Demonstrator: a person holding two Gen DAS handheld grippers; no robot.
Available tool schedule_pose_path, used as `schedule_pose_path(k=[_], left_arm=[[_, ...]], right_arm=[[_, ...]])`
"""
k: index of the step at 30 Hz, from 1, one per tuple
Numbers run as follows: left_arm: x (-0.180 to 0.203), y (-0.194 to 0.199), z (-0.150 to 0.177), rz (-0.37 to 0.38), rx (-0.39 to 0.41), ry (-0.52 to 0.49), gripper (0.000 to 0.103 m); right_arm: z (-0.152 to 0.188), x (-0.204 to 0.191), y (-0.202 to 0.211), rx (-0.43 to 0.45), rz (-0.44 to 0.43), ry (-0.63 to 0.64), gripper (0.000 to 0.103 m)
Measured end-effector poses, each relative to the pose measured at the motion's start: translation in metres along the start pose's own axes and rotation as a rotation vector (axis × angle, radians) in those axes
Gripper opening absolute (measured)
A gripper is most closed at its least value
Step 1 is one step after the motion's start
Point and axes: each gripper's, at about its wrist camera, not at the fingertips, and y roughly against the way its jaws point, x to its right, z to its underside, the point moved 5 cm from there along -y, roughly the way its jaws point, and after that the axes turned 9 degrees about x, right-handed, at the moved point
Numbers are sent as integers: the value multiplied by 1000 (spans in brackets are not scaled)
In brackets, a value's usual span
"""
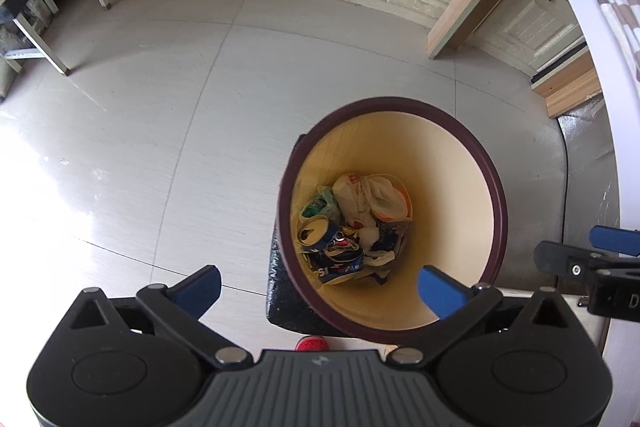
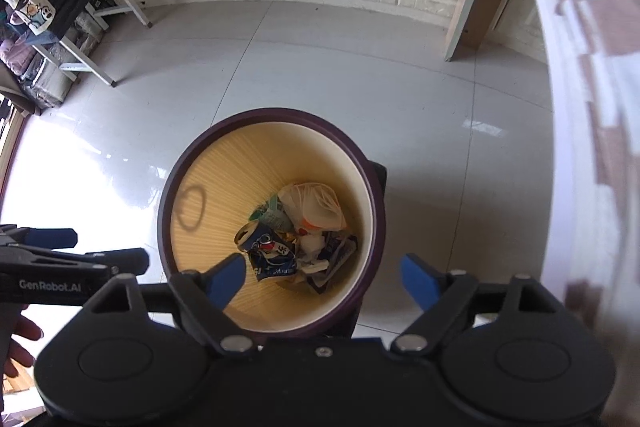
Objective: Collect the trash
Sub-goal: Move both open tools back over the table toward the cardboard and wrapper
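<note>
Both pairs of jaws stand wide apart and hold nothing — the left gripper (image 1: 320, 285) and the right gripper (image 2: 323, 277) hang above the mouth of the waste bin (image 1: 498, 203). At its bottom lies the trash: a crushed blue Pepsi can (image 2: 267, 247), a crumpled white plastic bag (image 2: 316, 205), a green wrapper (image 2: 274, 213). All of it looks light. The can is stiff yet slippery, best pinched across its dented waist; the bag is limp, best taken by a bunched fold.

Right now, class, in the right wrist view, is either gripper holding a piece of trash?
No. The right gripper is open and empty above the bin, and the left gripper beside it holds nothing either.
</note>
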Motion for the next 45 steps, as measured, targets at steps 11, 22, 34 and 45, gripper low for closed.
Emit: schedule_pose_path(k=[11,22,34,45], left_arm=[[-3,48,6,-8,76,-42,103],[-9,111,14,18,184,-28,103],[12,192,12,61,354,-38,103],[72,262,21,103,504,-68,103]], right_arm=[[8,-5,37,74,21,11,103],[13,-13,95,177,37,23,103],[25,-12,194,334,6,7,103],[37,29,281,505,12,-12,103]])
